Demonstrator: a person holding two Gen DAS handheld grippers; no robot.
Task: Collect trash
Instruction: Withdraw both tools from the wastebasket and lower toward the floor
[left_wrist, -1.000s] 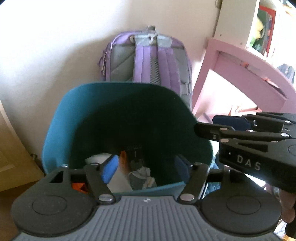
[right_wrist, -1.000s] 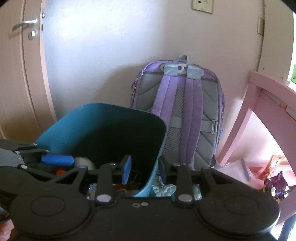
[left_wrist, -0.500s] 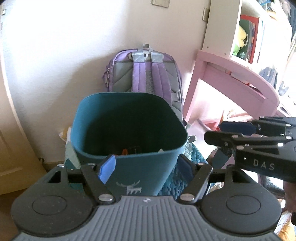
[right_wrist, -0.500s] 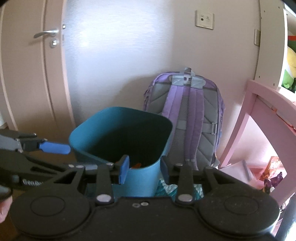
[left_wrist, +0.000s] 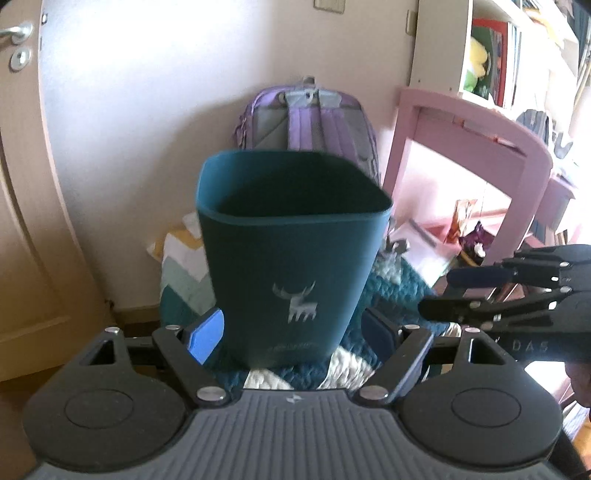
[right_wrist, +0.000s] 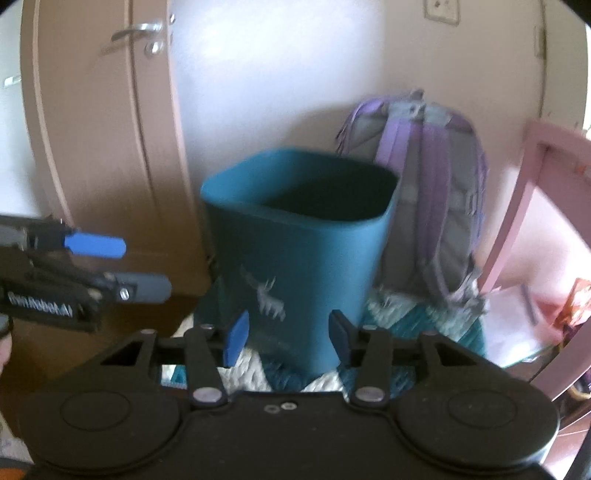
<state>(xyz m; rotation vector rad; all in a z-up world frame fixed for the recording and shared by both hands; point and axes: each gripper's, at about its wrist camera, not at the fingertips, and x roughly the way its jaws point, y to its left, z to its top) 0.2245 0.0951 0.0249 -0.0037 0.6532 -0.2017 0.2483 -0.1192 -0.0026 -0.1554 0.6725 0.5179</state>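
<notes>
We face the teal bin (left_wrist: 295, 258) at twelve o'clock, upright on the quilt (left_wrist: 399, 291) before the backpack (left_wrist: 310, 118). Our left gripper (left_wrist: 293, 332) and right gripper (right_wrist: 288, 332) both gape, empty. Next, we should sweep low toward three o'clock for litter, jaws wide.

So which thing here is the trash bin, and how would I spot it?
Find the pale wall beside the wooden door. A purple backpack leans there, and the trash bin stands on the rug just before it. It alone is dark teal, open-topped, with a white deer printed on its front.
</notes>
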